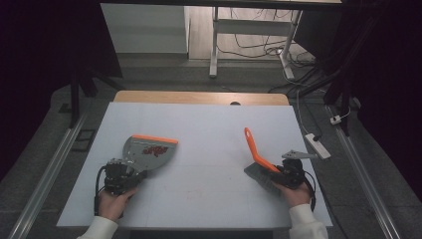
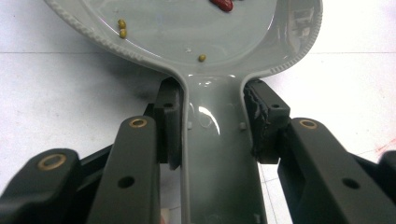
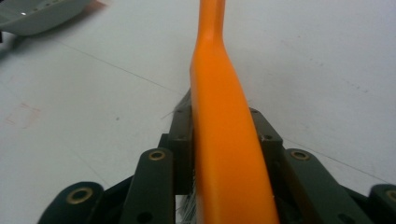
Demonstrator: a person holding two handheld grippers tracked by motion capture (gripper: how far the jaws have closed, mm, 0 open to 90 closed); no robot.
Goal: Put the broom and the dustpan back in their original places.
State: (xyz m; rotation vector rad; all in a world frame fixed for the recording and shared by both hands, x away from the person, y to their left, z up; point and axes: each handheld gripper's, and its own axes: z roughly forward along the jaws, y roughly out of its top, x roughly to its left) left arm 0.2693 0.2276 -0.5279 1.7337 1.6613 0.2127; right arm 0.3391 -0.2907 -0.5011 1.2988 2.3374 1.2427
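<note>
Gripping the grey dustpan by its handle, your left gripper has both jaws pressed flat against the handle's sides, as the left gripper view shows. Take the white board as your landmark: the dustpan lies on its left half, its orange front edge turned toward the far side of the board. Red bits lie in the pan; the left gripper view shows small yellow-green beads there too, one close to where the handle begins.

Your right gripper sits over the right half of the board, near its right edge. In the right gripper view the brush runs straight between its jaws, and the pads stand close at either side of it; whether they still press on it you cannot tell. The orange brush handle slants up and away toward the far side of the board, and the grey bristles rest on the board just left of the gripper. Dustpan and brush lie well apart, with bare board between them.

Your hands come onto the board from its near edge.
</note>
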